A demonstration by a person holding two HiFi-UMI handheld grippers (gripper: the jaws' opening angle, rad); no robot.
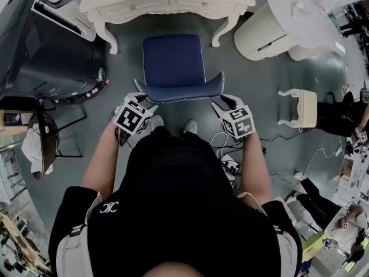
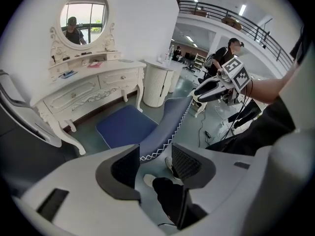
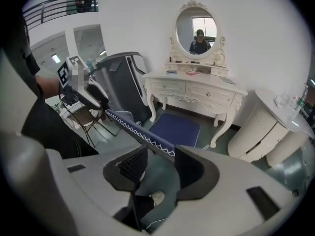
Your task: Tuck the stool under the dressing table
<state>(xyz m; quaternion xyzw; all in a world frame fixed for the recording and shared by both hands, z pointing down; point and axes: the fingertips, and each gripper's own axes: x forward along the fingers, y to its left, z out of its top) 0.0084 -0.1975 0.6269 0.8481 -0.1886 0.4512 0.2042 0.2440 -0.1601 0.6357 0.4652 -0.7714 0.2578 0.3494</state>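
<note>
Left tongs (image 2: pixel 155 157) and right tongs (image 3: pixel 161 161) were both open, straddling the ends of the stool's (image 1: pixel 173 59) backrest (image 1: pixel 181 91), not squeezing. Stool sat right before the desk (image 1: pixel 167 2), barely under.

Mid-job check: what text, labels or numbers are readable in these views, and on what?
No word or number is readable.
Left claw's marker cube, right claw's marker cube: square black-and-white patterns, no letters.
Black machine: print along its edge, too small.
White emblem on the person's top: no legible word.
</note>
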